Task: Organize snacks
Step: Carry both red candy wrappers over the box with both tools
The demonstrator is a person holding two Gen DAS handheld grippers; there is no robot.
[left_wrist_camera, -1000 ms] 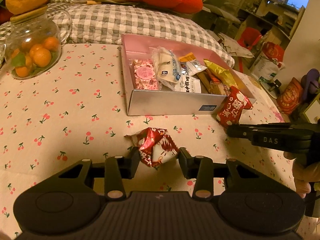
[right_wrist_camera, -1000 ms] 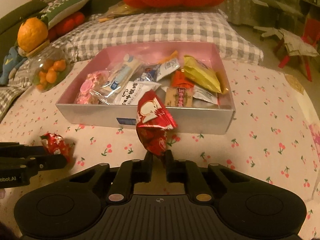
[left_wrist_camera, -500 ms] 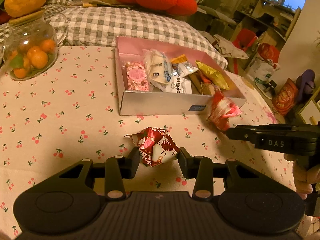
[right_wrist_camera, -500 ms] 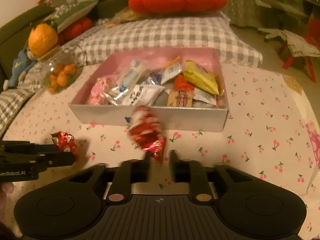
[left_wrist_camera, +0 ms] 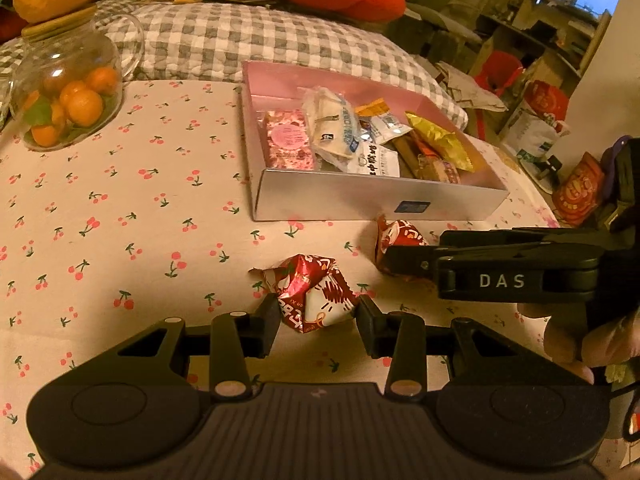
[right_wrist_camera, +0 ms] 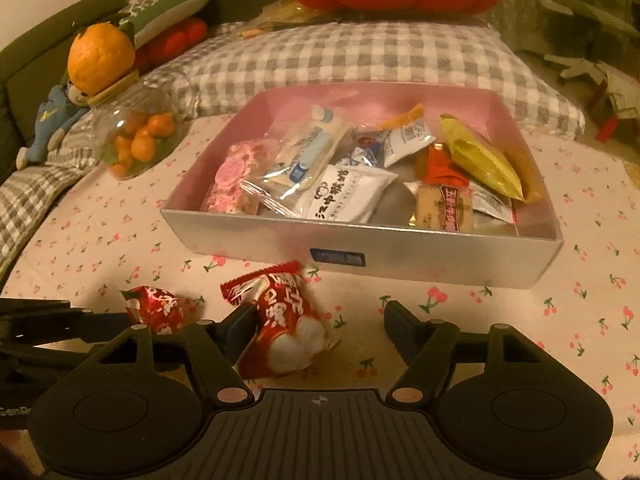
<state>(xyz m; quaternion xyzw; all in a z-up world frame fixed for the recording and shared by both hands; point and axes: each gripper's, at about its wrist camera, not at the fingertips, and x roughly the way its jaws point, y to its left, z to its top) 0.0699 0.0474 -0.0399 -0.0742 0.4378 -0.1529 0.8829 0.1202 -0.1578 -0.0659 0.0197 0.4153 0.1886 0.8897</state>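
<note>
The left gripper is clamped on a crumpled red-and-white snack packet, which sits low over the cherry-print tablecloth with both pads pressed against its sides. The right gripper has its jaws spread wide, having just been opening; a second red snack packet lies on the cloth between them (it leans against the left-hand finger, while the other finger stands clear of it), so nothing grips it. This loose packet rests just in front of the near wall of the pink-lined box, outside it, close to the blue label. Inside the box lie several wrapped snacks: a pink patterned bar, white sachets and a yellow pouch. From the left wrist view the right gripper reaches in from the right side, a hand wrapped around its handle. A glass jar of small oranges stands at the far left of the cloth, well apart from the box
</note>
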